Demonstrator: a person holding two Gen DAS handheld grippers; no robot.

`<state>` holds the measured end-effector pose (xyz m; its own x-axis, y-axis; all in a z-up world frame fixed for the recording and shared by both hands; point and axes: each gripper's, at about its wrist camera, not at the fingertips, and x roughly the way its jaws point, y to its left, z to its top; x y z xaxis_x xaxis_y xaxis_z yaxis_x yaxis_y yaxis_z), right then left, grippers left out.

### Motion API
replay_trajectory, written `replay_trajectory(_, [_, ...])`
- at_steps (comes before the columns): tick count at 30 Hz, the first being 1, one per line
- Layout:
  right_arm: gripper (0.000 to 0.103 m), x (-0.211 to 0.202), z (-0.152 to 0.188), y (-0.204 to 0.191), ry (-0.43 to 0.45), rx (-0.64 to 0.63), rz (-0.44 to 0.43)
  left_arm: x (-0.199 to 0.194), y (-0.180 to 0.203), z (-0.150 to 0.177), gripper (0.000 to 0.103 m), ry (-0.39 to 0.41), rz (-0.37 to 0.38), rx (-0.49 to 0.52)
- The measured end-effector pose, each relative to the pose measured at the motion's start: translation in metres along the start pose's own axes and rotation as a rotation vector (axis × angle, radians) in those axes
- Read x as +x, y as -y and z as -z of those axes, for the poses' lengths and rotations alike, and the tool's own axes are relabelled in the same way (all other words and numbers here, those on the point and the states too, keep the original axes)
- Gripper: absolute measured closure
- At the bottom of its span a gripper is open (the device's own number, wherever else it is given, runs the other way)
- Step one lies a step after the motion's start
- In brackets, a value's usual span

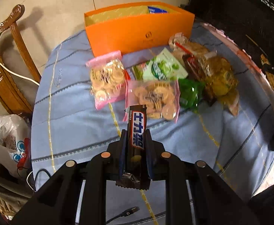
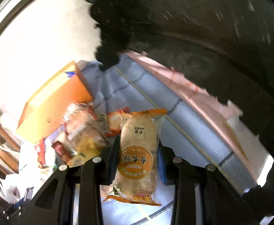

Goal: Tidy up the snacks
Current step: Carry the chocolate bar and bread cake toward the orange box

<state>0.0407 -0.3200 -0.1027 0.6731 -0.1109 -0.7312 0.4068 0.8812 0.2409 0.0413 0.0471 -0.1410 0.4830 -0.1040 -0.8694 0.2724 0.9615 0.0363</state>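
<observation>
Blue cloth [image 1: 71, 116] lies bare on the tabletop's left; box [image 1: 137, 31] at the far edge. My left tool [image 1: 136, 138] clamps a bar [image 1: 137, 129] (Chinese lettering); right tool [image 2: 138, 146] grips a cracker [image 2: 138, 155].

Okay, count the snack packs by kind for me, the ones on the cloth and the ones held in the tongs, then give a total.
Pink cookie bags: 2
Green packs: 2
Clear bags of golden snacks: 2
Chocolate bar, in the left tongs: 1
Rice cracker pack, in the right tongs: 1
Total: 8, counting only packs I can tell apart; others may be hidden.
</observation>
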Motion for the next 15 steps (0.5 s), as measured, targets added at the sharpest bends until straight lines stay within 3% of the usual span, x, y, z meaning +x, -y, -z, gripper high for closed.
replay_trajectory(4, [0.068, -0.02, -0.018, -0.026, 0.026, -0.063, -0.054, -0.014, -0.006, -0.02, 0.085, 0.069, -0.021, -0.036])
replay_trajectory(11, [0.068, -0.038, -0.057, -0.076, 0.051, -0.217, -0.076, -0.045, -0.02, -0.06, 0.086, 0.221, -0.032, -0.109])
replay_trajectory(15, [0.068, -0.037, -0.061, -0.084, 0.033, -0.238, -0.105, -0.04, -0.032, -0.054, 0.082, 0.195, -0.074, -0.122])
